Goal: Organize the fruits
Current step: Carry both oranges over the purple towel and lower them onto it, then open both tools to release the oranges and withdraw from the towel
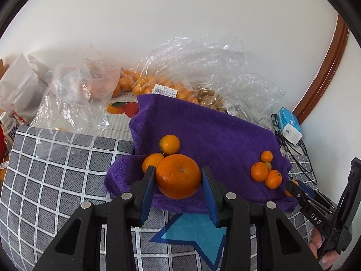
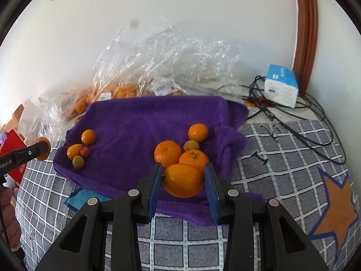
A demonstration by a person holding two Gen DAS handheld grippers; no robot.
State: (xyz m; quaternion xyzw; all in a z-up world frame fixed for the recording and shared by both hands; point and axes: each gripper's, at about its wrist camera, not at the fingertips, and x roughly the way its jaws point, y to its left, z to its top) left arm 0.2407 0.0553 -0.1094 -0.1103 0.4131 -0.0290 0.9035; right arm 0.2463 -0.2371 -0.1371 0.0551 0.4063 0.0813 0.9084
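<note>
A purple towel [image 1: 214, 131] [image 2: 140, 117] lies on the checked bedcover. My left gripper [image 1: 178, 176] is shut on a large orange [image 1: 178, 176] just above the towel's near left edge, beside two small oranges [image 1: 169, 144]. My right gripper [image 2: 183, 179] is shut on an oval orange fruit [image 2: 183, 179] above the towel's near right edge, in front of a cluster of oranges [image 2: 168, 153] and one greenish fruit [image 2: 191, 145]. A second small group [image 2: 79, 150] lies on the towel's left. The right cluster also shows in the left wrist view [image 1: 266, 171].
Clear plastic bags of oranges [image 1: 158, 85] [image 2: 117, 90] lie behind the towel by the wall. A blue-white tissue pack [image 2: 281, 85] and black cables [image 2: 293, 113] sit at the right. A red packet [image 2: 13, 153] is at the left edge.
</note>
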